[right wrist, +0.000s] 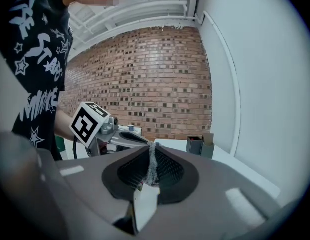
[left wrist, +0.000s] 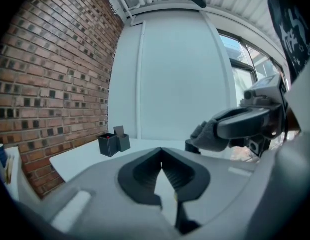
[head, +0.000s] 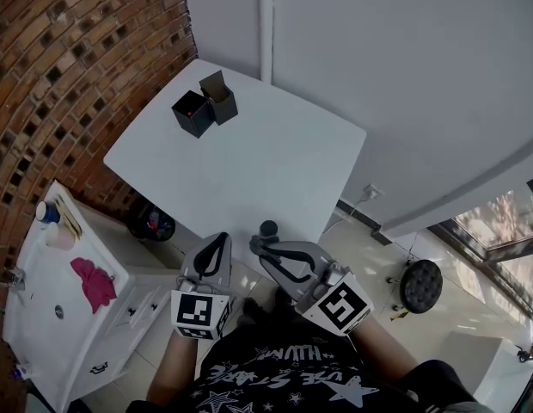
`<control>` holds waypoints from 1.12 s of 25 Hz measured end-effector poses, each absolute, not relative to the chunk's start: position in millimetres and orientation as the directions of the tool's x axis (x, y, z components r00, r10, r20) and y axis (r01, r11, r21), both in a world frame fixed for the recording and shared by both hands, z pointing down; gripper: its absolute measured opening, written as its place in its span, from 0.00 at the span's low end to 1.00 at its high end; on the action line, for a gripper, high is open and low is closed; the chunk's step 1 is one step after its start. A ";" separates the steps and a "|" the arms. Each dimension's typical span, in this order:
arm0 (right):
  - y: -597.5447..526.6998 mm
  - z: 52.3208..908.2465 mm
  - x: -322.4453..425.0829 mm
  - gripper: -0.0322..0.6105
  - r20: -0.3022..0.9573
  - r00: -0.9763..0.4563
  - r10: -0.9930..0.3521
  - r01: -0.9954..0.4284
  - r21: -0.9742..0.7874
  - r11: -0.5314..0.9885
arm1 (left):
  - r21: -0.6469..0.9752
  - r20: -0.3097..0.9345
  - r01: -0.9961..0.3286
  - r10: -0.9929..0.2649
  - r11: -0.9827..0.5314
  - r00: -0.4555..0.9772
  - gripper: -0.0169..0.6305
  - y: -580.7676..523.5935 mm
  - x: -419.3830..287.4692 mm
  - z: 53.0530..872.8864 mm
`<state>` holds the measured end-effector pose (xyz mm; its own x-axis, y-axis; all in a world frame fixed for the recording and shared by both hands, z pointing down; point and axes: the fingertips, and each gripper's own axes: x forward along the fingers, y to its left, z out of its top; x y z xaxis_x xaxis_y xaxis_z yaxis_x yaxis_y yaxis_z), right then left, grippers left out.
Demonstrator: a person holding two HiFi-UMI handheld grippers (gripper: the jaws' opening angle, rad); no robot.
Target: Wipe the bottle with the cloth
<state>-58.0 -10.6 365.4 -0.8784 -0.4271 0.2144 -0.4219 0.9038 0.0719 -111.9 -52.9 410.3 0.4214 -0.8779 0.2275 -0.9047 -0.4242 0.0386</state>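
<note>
Cloth gripped, wiping not yet started.
Right gripper (head: 260, 246) jaws pinch the cloth (right wrist: 152, 165); left gripper (head: 220, 241) jaws pressed together, empty. Dark object (head: 268, 228) at lower centre, on the tabletop (head: 249, 162) edge, is perhaps the bottle.

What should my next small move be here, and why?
Probably open the left gripper: its jaws are shut on nothing, while the right gripper clamps the cloth, so only the left can take anything up.
</note>
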 end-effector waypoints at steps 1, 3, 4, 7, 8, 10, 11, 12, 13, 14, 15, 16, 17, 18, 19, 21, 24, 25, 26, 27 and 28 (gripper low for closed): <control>-6.9 363.0 -58.4 0.11 0.209 -0.886 -0.414 -0.403 0.095 0.910 | 0.037 0.228 -0.906 -0.879 -0.421 0.418 0.03 -53.3 -113.5 410.0; 2.7 364.4 -58.8 0.11 0.223 -0.898 -0.378 -0.357 0.132 0.925 | 0.031 0.228 -0.913 -0.887 -0.407 0.402 0.03 -54.1 -118.5 410.5; 7.4 368.4 -58.8 0.11 0.233 -0.903 -0.360 -0.337 0.135 0.932 | 0.027 0.227 -0.918 -0.892 -0.395 0.390 0.03 -54.9 -121.4 410.7; 14.7 394.5 -54.3 0.11 0.260 -0.905 -0.336 -0.321 0.100 0.942 | 0.029 0.229 -0.929 -0.902 -0.368 0.365 0.03 -57.9 -125.7 412.3; 14.7 405.3 -51.4 0.11 0.275 -0.898 -0.344 -0.330 0.095 0.939 | 0.033 0.231 -0.929 -0.902 -0.368 0.365 0.03 -58.4 -124.6 413.3; 13.4 422.3 -46.8 0.11 0.303 -0.879 -0.369 -0.347 0.126 0.930 | 0.037 0.230 -0.926 -0.899 -0.375 0.373 0.03 -59.2 -120.0 415.0; 12.3 427.7 -45.8 0.11 0.310 -0.872 -0.378 -0.351 0.142 0.926 | 0.034 0.230 -0.925 -0.897 -0.379 0.377 0.03 -59.7 -117.5 416.0; 11.1 431.3 -46.2 0.11 0.309 -0.870 -0.384 -0.355 0.147 0.923 | 0.030 0.231 -0.923 -0.896 -0.383 0.380 0.03 -60.1 -115.5 417.2; 9.4 433.9 -47.5 0.11 0.302 -0.872 -0.386 -0.359 0.143 0.922 | 0.026 0.235 -0.922 -0.894 -0.387 0.382 0.03 -60.5 -114.1 418.5; 6.9 435.9 -49.1 0.11 0.292 -0.874 -0.389 -0.364 0.139 0.921 | 0.025 0.238 -0.920 -0.892 -0.390 0.384 0.03 -60.9 -113.2 419.7; 3.9 437.2 -50.6 0.11 0.284 -0.875 -0.392 -0.368 0.134 0.920 | 0.025 0.242 -0.919 -0.890 -0.393 0.387 0.03 -61.3 -112.6 420.5; 1.1 438.5 -51.8 0.11 0.281 -0.876 -0.392 -0.370 0.128 0.920 | 0.025 0.245 -0.919 -0.888 -0.394 0.388 0.03 -61.6 -112.2 421.0; -1.6 440.4 -52.3 0.11 0.282 -0.876 -0.391 -0.371 0.121 0.921 | 0.026 0.247 -0.918 -0.887 -0.395 0.389 0.03 -61.8 -112.0 421.4; -4.2 442.8 -51.8 0.11 0.282 -0.876 -0.392 -0.376 0.111 0.920 | 0.026 0.249 -0.918 -0.887 -0.395 0.389 0.03 -61.9 -112.0 421.7; -6.4 445.8 -50.8 0.11 0.278 -0.876 -0.394 -0.384 0.093 0.919 | 0.026 0.251 -0.918 -0.887 -0.395 0.388 0.03 -61.9 -112.4 422.2; -8.4 451.6 -48.7 0.11 0.268 -0.879 -0.394 -0.396 0.047 0.917 | 0.024 0.257 -0.920 -0.886 -0.392 0.385 0.03 -62.1 -113.2 423.1; -6.5 459.5 -50.0 0.11 0.284 -0.881 -0.379 -0.385 0.036 0.922 | 0.023 0.263 -0.922 -0.887 -0.387 0.379 0.03 -62.4 -114.5 423.9; -5.7 462.9 -51.0 0.11 0.294 -0.879 -0.375 -0.380 0.041 0.924 | 0.024 0.265 -0.923 -0.887 -0.385 0.377 0.03 -62.3 -115.0 424.3; -5.3 466.3 -51.8 0.11 0.303 -0.878 -0.371 -0.376 0.043 0.925 | 0.024 0.268 -0.923 -0.887 -0.384 0.376 0.03 -62.1 -115.3 424.8; -5.2 469.6 -52.3 0.11 0.310 -0.876 -0.369 -0.375 0.042 0.926 | 0.025 0.271 -0.924 -0.887 -0.383 0.375 0.03 -61.6 -115.5 425.4; -5.4 473.1 -52.5 0.11 0.316 -0.875 -0.367 -0.375 0.036 0.926 | 0.025 0.273 -0.924 -0.886 -0.382 0.374 0.03 -61.0 -115.7 425.9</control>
<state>-52.5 -5.4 473.1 -0.8750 -0.3665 0.3162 -0.3751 0.9263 0.0358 -115.7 -61.0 425.9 0.3738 -0.8863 0.2733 -0.9239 -0.3819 0.0251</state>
